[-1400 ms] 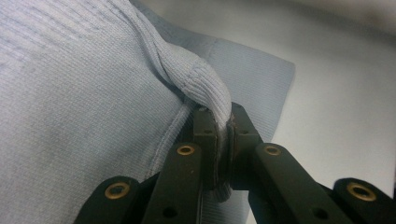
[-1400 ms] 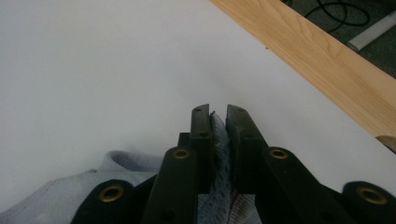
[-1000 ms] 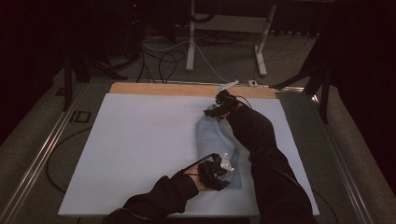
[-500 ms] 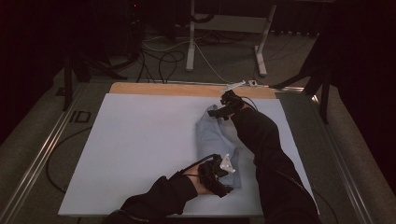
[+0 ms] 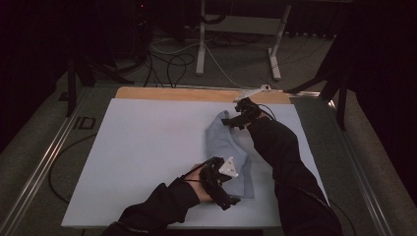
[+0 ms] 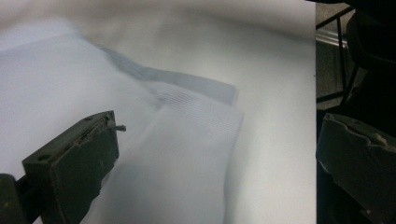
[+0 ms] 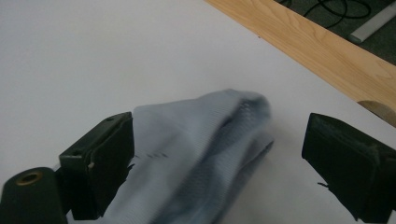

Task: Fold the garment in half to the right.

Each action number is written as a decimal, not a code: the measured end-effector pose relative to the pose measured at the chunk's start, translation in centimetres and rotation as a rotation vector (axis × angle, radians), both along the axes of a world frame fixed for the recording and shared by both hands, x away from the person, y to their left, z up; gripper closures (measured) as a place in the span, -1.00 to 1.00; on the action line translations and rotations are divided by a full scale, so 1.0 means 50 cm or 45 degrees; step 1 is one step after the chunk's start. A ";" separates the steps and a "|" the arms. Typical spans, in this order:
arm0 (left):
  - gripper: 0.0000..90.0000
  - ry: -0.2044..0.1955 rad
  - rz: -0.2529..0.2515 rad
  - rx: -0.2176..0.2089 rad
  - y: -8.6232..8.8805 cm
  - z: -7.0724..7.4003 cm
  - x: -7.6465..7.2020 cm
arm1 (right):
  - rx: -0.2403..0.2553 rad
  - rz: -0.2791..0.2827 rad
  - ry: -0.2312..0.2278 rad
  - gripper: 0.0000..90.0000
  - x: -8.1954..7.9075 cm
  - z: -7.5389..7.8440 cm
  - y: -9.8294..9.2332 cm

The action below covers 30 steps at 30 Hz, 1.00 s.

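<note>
A light blue sock (image 5: 225, 145) lies stretched out on the white table top (image 5: 147, 147), toe end far and ribbed cuff near. My left gripper (image 5: 230, 195) hovers at the cuff end. Its jaws have just been opening and now stand wide apart above the cuff (image 6: 196, 121), with nothing pressed between them. My right gripper (image 5: 230, 121) is at the far end, open, its jaws on either side of the toe (image 7: 233, 112) without touching it. The same grippers appear as the left gripper (image 6: 219, 123) and right gripper (image 7: 222, 123) in their own views.
A wooden strip (image 5: 187, 93) runs along the table's far edge, also seen as the wooden strip (image 7: 317, 51). Beyond it stand a white stand's legs (image 5: 201, 44) and floor cables (image 5: 167, 64). A metal rail (image 5: 44, 162) lines the left side. Bare white surface spreads left of the sock.
The left gripper's jaws have spread apart and lifted a little off the cuff. The right gripper has drawn slightly back and up from the toe. The sock stays flat.
</note>
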<state>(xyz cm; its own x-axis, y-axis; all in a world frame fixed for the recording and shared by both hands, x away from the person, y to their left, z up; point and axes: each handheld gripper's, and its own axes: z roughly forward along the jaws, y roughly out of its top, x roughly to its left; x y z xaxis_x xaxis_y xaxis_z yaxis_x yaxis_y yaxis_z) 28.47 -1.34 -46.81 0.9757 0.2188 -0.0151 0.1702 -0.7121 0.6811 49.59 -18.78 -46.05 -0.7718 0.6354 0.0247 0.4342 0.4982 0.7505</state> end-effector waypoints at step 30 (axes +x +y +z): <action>-0.99 0.000 0.292 -0.145 0.286 -0.032 0.005 | 0.015 -0.059 0.001 -0.66 -0.033 -0.046 0.013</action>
